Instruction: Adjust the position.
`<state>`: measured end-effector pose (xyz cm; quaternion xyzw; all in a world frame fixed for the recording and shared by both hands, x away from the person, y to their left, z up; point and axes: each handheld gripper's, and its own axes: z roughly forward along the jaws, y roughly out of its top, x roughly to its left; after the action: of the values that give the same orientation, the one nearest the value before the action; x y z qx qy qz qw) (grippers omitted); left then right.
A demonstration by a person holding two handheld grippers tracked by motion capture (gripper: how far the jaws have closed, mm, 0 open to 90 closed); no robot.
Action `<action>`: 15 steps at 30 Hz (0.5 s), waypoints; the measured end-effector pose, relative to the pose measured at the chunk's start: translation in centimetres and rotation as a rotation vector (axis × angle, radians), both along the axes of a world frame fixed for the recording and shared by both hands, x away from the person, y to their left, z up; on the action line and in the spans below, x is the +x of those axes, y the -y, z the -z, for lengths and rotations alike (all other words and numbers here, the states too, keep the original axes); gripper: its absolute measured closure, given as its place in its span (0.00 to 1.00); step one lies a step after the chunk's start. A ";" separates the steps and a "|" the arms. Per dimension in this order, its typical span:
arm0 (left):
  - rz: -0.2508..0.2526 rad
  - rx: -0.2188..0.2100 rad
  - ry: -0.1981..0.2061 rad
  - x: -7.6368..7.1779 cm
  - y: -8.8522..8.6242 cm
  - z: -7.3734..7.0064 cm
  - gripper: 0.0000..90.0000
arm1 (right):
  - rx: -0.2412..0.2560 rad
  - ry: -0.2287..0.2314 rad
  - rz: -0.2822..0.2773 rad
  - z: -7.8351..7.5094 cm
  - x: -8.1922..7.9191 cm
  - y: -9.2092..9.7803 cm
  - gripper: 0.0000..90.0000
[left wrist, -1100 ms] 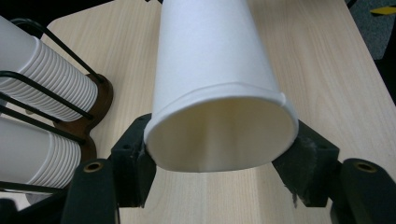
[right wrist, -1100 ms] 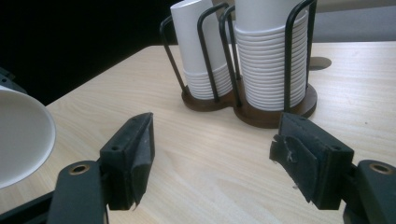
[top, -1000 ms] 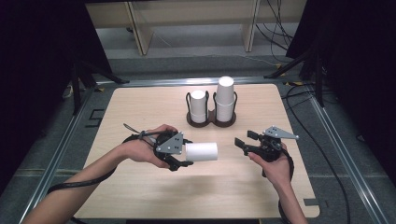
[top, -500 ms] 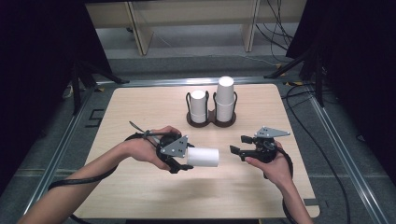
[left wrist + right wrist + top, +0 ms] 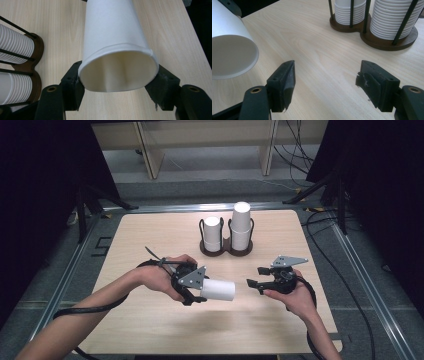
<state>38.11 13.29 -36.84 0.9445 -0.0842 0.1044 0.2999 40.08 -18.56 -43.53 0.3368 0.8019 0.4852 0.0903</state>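
Observation:
A white paper cup [image 5: 218,290] lies on its side just above the table, and my left gripper [image 5: 199,291] is shut on its open rim. In the left gripper view the two jaws pinch the cup [image 5: 117,47] at the rim, which is squashed slightly oval, with my left gripper [image 5: 117,91] below it. My right gripper [image 5: 255,278] is open a little to the cup's right, its jaws pointing at the cup's closed end. In the right gripper view my right gripper [image 5: 325,80] holds nothing, and the cup [image 5: 230,50] is at the left edge.
A dark wooden two-slot cup holder [image 5: 227,251] stands at the table's back middle with two stacks of white cups, the right stack [image 5: 241,227] taller than the left stack [image 5: 212,234]. The holder [image 5: 384,41] is near my right gripper's far right. Bare wooden tabletop [image 5: 150,320] surrounds both hands.
My left gripper has drifted slightly toward the table's front with the cup still in it. My right gripper has shifted left and toward the front, closer to the cup.

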 end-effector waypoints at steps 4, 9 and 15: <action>0.007 0.031 -0.001 -0.1 0.2 0.0 0.40 | -0.033 -0.018 -0.013 -0.2 -0.1 0.0 0.34; 0.024 0.053 -0.007 -0.2 0.5 0.0 0.40 | -0.062 -0.020 -0.050 -0.4 0.0 -0.3 0.34; 0.044 0.077 -0.010 -0.3 0.7 -0.1 0.41 | -0.074 -0.018 -0.071 -0.7 0.2 -0.6 0.35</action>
<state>37.86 12.59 -36.70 0.9538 -0.1073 0.0897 0.2659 40.28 -17.99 -42.82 0.3088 0.8314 0.4553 0.0783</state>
